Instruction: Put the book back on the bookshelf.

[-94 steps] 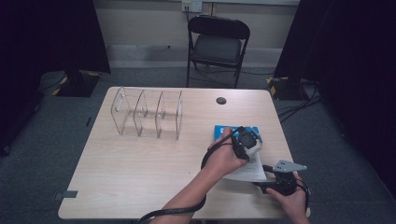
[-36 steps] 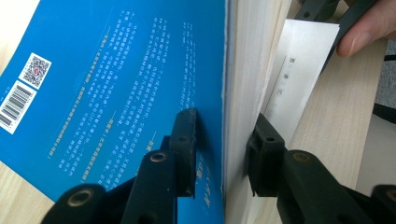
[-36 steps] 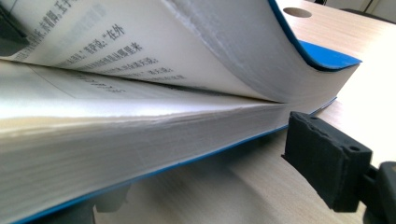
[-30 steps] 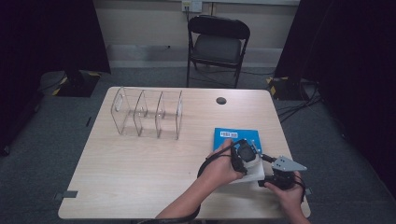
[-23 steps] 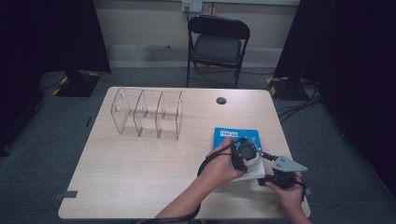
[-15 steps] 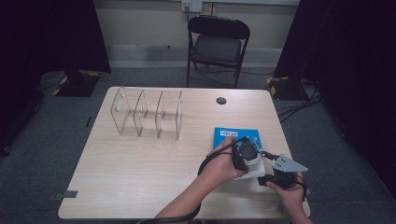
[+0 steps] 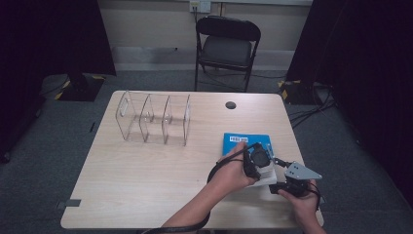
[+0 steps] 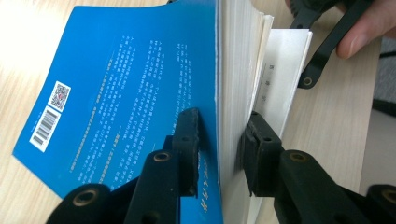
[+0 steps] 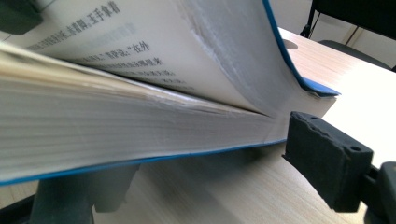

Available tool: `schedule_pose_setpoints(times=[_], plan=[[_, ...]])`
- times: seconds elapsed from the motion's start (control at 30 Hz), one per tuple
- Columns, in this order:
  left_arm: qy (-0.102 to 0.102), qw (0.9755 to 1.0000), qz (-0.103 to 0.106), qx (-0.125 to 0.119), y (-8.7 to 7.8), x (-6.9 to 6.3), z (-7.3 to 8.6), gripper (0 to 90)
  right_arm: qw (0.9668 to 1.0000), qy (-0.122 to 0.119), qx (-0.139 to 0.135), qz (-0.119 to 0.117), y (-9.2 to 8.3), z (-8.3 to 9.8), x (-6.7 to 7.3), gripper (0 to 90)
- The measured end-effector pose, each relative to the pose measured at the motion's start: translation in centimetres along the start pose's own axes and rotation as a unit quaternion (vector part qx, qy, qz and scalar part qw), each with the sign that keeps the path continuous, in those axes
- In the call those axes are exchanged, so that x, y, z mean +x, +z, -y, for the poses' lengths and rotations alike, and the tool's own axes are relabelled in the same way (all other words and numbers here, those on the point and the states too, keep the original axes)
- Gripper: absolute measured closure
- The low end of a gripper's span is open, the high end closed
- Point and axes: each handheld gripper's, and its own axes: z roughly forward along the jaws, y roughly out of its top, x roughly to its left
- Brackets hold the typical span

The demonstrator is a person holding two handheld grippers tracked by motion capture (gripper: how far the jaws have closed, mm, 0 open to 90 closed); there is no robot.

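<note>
From the high view, a blue book [image 7: 246,144] lies at about 4 o'clock on the table [image 7: 146,175], well apart from the clear divider rack [image 7: 153,119] at 11 o'clock. The left gripper [image 7: 259,159] and right gripper [image 7: 281,184] meet at the book's near edge, probably to open or lift it.

In the left gripper view, the left gripper [image 8: 219,140] pinches the blue cover and a thick block of pages, tilting them up off the rest. This looks like a hold to keep the book parted.

In the right gripper view, the right gripper [image 9: 205,182] has its jaws spread wide at table level, straddling the lower page block [image 9: 116,135], likely to steady it; it grips nothing.
</note>
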Motion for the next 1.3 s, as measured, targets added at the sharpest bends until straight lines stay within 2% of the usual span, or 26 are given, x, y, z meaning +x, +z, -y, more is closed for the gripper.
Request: schedule_pose_setpoints(times=[0.17, 0.3, 0.4, 0.53, 0.87, 1.1, 1.17, 1.3], plan=[[-0.011, 0.9999, -0.007, 0.002, -0.9, 0.2, -0.2, 72.6, 0.9999, 0.005, -0.009, -0.005, -0.1, -0.3, 0.1, 20.0], [0.004, 0.9998, -0.016, 0.012, -1.9, 0.6, -0.6, 74.0, 0.9998, -0.004, -0.017, -0.005, -0.1, -1.1, 0.2, 18.2], [-0.001, 0.9998, -0.012, 0.014, -2.4, 0.8, -0.7, 74.4, 0.9997, -0.004, -0.020, -0.010, -0.1, -1.6, 0.1, 15.9], [0.004, 0.9997, -0.013, 0.018, -2.5, 0.9, -0.9, 74.4, 0.9997, -0.019, -0.015, -0.010, 0.0, -2.2, -0.1, 13.0], [0.007, 0.9996, -0.009, 0.025, -2.9, 1.3, -1.3, 74.3, 0.9990, -0.029, -0.011, -0.033, 0.2, -2.9, -0.9, 11.6], [0.007, 0.9996, -0.006, 0.026, -3.5, 1.6, -1.5, 74.6, 0.9981, -0.043, -0.012, -0.042, 0.3, -3.6, -1.2, 11.1], [0.012, 0.9995, -0.001, 0.029, -3.7, 1.8, -1.6, 74.6, 0.9974, -0.054, -0.012, -0.047, 0.3, -3.9, -1.2, 10.6], [0.009, 0.9997, -0.004, 0.023, -3.8, 1.8, -1.5, 74.6, 0.9960, -0.072, -0.001, -0.053, 0.5, -4.6, -1.4, 9.9]])
